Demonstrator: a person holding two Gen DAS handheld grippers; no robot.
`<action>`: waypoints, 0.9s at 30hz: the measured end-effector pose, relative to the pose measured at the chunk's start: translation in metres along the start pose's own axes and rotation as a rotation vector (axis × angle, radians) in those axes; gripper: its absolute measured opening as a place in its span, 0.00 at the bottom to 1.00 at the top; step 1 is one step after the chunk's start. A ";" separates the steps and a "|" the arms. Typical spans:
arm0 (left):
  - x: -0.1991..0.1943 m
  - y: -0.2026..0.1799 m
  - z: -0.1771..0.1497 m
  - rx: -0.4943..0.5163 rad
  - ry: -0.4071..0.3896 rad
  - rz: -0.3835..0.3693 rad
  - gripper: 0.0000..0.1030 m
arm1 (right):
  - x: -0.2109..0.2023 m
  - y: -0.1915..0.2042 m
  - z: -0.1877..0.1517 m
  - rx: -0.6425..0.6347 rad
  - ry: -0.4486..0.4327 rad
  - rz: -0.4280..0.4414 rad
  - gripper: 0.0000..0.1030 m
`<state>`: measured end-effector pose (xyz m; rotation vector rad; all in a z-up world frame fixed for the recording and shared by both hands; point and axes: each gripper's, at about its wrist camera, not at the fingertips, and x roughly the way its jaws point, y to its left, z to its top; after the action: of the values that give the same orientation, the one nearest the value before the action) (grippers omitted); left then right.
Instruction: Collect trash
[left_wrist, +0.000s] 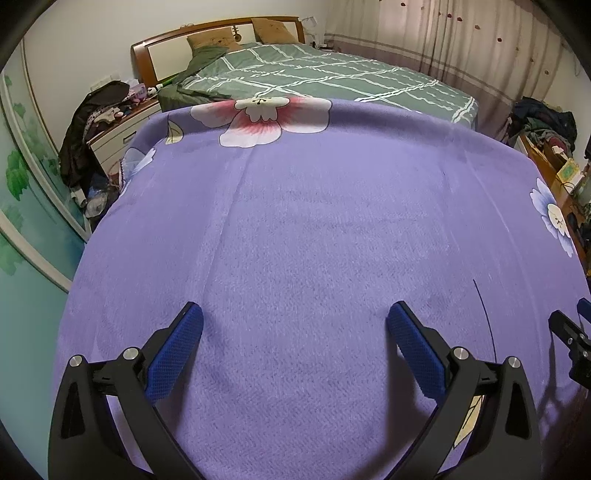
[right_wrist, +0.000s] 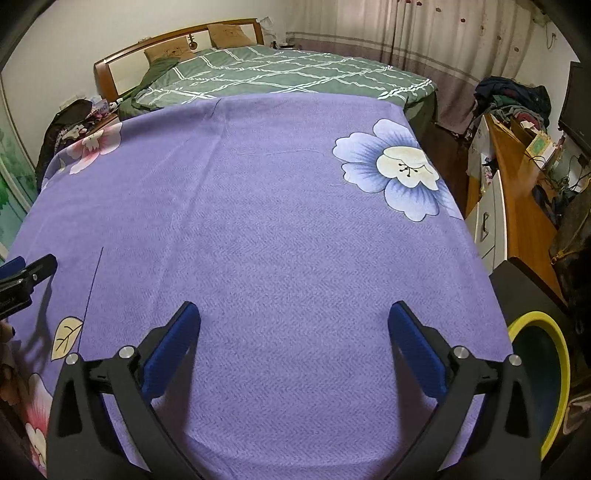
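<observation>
Bedroom scene: both wrist views look along a purple floral blanket (left_wrist: 295, 240) spread over the foot of a bed. No trash is visible on the blanket in either view, so its direction from the grippers and its long axis cannot be stated. The likeliest receptacle, judged from its shape, is a dark bin with a yellow rim (right_wrist: 554, 369), standing beside the bed at the right gripper's right, so the right hand is nearer to it. Left gripper (left_wrist: 295, 317) and right gripper (right_wrist: 293, 317) hover low over the blanket with jaws spread wide, holding nothing. Beyond lie a green checked quilt (left_wrist: 314, 77), a wooden headboard (left_wrist: 147, 48) and curtains (left_wrist: 461, 44). No brand, label or writing can be read.
</observation>
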<state>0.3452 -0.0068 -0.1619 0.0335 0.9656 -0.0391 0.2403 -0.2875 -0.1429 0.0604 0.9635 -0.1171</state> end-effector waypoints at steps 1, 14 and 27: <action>0.001 0.001 0.000 0.001 0.000 0.002 0.96 | 0.000 0.000 -0.001 0.000 0.000 0.000 0.95; 0.001 0.001 0.001 0.000 0.001 0.000 0.96 | 0.001 -0.001 0.002 0.000 0.000 0.000 0.95; 0.000 0.000 0.001 0.002 0.001 0.002 0.97 | 0.001 -0.003 0.002 0.000 0.001 0.000 0.95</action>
<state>0.3457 -0.0066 -0.1612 0.0362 0.9666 -0.0376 0.2423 -0.2907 -0.1427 0.0608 0.9644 -0.1169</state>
